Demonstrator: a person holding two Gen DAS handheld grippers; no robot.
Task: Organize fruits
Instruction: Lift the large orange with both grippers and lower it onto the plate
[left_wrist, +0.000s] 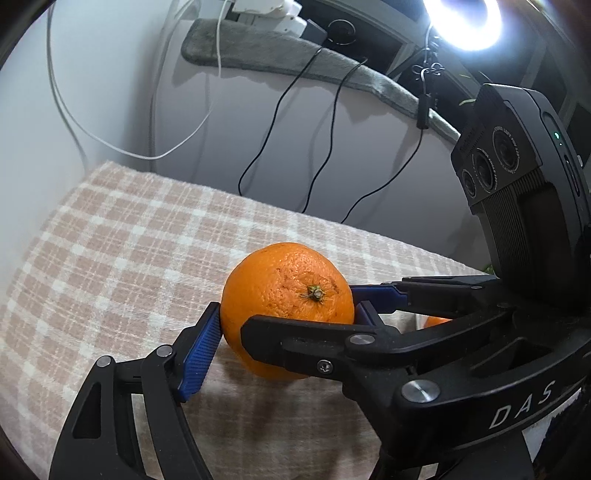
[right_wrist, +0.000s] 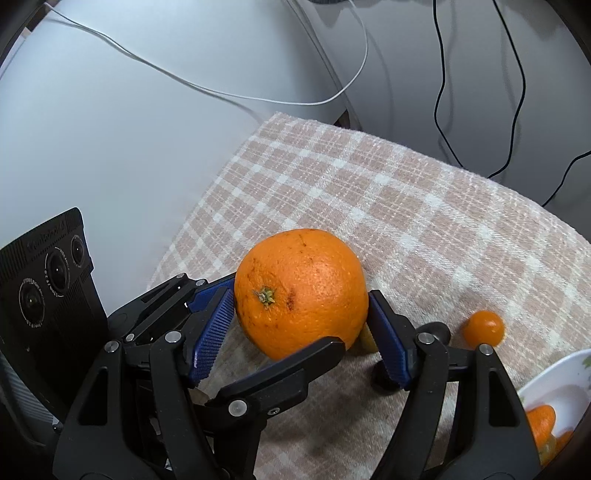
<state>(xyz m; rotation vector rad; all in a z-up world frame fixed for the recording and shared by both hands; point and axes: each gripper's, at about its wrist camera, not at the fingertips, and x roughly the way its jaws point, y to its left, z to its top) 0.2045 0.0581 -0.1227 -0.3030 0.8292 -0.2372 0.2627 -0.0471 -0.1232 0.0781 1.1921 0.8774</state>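
Gripping one large orange (left_wrist: 284, 295) from both sides, the left claw (left_wrist: 286, 325) and right claw (right_wrist: 301, 332) are pressing their blue pads against it. It is sitting over the checked cloth (right_wrist: 424, 221); a small orange fruit (right_wrist: 483, 328) is lying nearby.

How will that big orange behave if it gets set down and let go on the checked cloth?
The big orange is nearly round, so it would probably roll if nudged. The checked cloth looks woven and soft, which may slow it. Its pebbled skin likely grips well against the ribbed blue pads.
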